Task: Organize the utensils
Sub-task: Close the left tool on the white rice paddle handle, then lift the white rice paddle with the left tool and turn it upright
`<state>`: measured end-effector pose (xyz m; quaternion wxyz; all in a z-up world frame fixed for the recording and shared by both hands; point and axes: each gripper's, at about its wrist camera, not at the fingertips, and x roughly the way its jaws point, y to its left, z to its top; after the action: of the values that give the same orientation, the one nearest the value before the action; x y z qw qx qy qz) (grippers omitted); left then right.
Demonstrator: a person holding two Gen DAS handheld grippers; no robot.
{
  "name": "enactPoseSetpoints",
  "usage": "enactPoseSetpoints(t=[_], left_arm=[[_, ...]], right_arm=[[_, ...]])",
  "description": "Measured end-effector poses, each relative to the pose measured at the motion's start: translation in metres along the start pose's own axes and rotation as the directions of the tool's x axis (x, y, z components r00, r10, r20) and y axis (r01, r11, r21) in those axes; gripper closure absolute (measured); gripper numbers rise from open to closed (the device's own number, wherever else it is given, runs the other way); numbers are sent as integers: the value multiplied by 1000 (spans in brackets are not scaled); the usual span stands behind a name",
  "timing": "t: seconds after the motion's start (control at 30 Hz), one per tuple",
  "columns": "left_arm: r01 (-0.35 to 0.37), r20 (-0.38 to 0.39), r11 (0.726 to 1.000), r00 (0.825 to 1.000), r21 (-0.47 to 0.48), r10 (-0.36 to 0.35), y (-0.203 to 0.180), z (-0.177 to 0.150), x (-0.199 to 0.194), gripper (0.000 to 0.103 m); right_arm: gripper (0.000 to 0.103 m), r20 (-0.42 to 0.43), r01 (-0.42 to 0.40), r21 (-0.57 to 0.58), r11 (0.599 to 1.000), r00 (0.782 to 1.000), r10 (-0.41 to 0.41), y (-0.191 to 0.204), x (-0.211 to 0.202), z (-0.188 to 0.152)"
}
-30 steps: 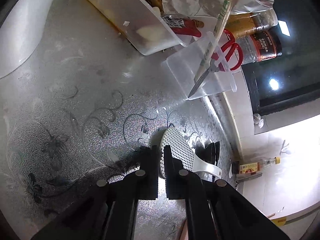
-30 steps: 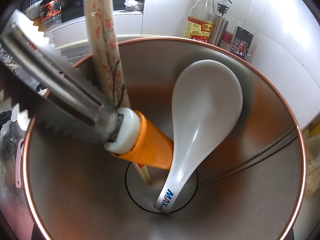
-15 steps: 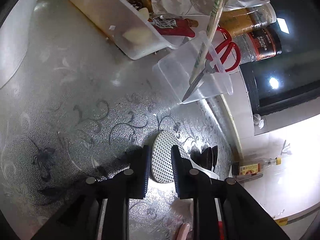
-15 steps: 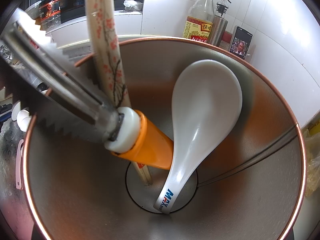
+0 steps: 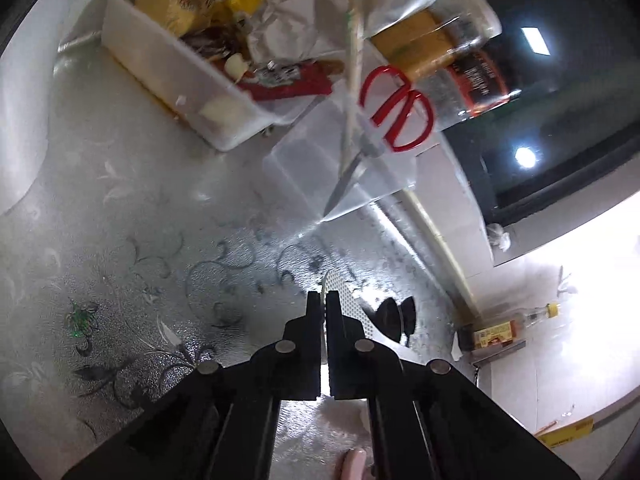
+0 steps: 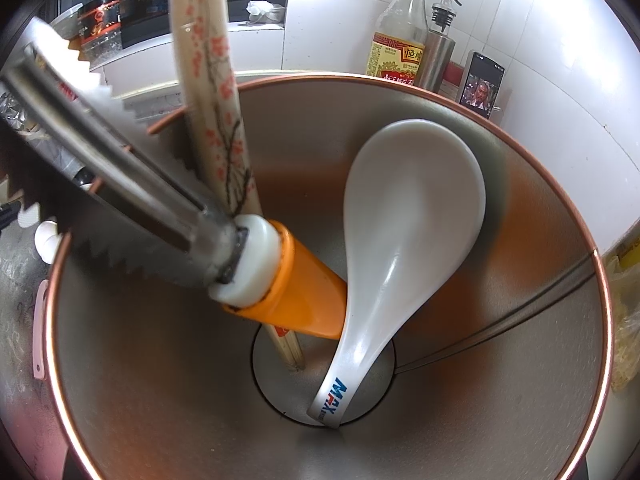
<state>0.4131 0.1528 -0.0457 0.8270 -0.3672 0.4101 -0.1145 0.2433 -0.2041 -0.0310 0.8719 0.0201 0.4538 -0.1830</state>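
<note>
Left gripper (image 5: pixel 323 300): its fingers (image 5: pixel 314 320) have just been closing and are now pressed almost together, pinching the near rim of the paddle (image 5: pixel 352 300).
Paddle, place: low over the patterned surface (image 5: pixel 160 220), just ahead of the fingers; whether its far part touches the surface I cannot tell.
Paddle, handling: thin, perforated white plastic, so probably light, stiff and somewhat slick; unlikely to break.
Paddle, hold: an edge pinch on the flat head may let it swing or slip; a hold nearer the handle would likely be steadier, though the handle is mostly hidden behind the right finger.
Right gripper: its fingers are out of the picture, so whether they are spread or closed I cannot tell.
Holder (image 6: pixel 520 320): a steel cup with a copper-coloured rim, filling the right wrist view.
Holder, contents: chopsticks (image 6: pixel 212 80) in a sleeve and an orange-handled tool (image 6: pixel 304 300) lean to the left; a white spoon (image 6: pixel 416 208) leans on the right wall, handle down.
Holder, room left: a gap shows at the front and right, enough for the paddle, I judge.
Surface: glossy embossed covering, probably slippery; a tray (image 5: pixel 172 72) of packets at the back, then a clear tub (image 5: pixel 304 168) with red scissors (image 5: pixel 396 116).
Room: a kitchen with a dark window (image 5: pixel 560 120), white tiles, a bottle (image 6: pixel 400 40) and a phone (image 6: pixel 482 80).
</note>
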Motion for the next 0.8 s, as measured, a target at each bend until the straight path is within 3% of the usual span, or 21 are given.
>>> enactPoseSetpoints(t=[0.2, 0.37, 0.57, 0.8], left_arm=[[59, 53, 998, 997, 23, -60, -15, 2, -24, 103], [46, 72, 998, 996, 37, -49, -19, 2, -36, 103], [-14, -48, 1000, 999, 2, 14, -18, -11, -13, 103], [-37, -208, 999, 977, 39, 45, -39, -35, 27, 103]], right_arm=[[11, 2, -7, -2, 1000, 1000, 7, -2, 1, 1], [11, 5, -15, -7, 1000, 1000, 15, -2, 1, 0], [11, 11, -26, -18, 1000, 1000, 26, -1, 2, 0], [11, 13, -38, -28, 999, 999, 38, 0, 2, 0]])
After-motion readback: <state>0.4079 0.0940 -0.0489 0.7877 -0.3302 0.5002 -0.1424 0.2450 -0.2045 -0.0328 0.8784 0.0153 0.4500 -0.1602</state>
